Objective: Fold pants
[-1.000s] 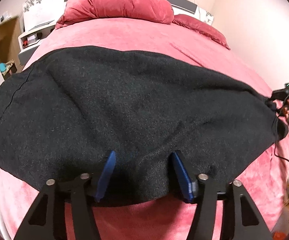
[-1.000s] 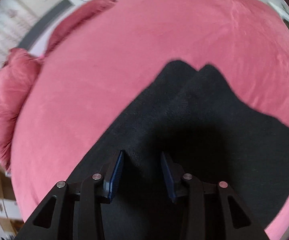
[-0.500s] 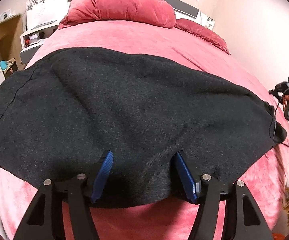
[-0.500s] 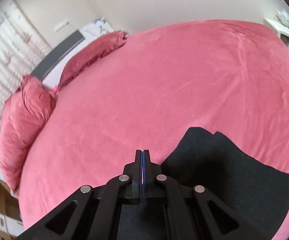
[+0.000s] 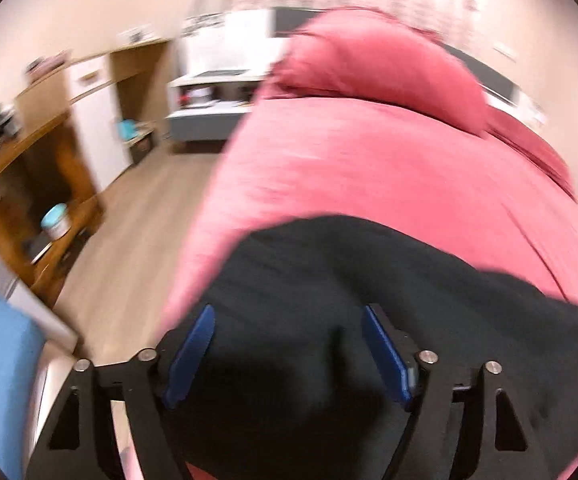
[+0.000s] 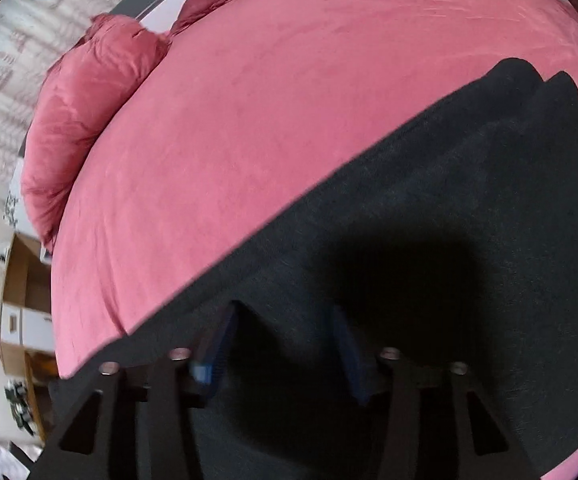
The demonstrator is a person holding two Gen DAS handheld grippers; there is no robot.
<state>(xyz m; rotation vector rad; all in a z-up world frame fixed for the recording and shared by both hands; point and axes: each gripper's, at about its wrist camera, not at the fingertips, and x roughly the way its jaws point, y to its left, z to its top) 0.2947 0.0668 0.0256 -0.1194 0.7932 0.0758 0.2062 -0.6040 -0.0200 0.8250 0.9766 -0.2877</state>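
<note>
Black pants (image 5: 389,304) lie spread on a pink bed (image 5: 369,168). In the left wrist view my left gripper (image 5: 289,320) is open, its blue pads wide apart over the near left part of the cloth. In the right wrist view the pants (image 6: 469,208) stretch away to the upper right. My right gripper (image 6: 285,320) is open with its pads just above the black cloth near its long edge. The view is blurred by motion.
A pink duvet heap (image 5: 377,60) and pillows (image 6: 85,120) lie at the head of the bed. Left of the bed are wood floor (image 5: 129,220), wooden shelves (image 5: 29,184) and a white nightstand (image 5: 209,108).
The left gripper has swung left toward the bed's left edge, still open. The right gripper, shut half a second ago above the bed, has opened and dropped back over the pants.
</note>
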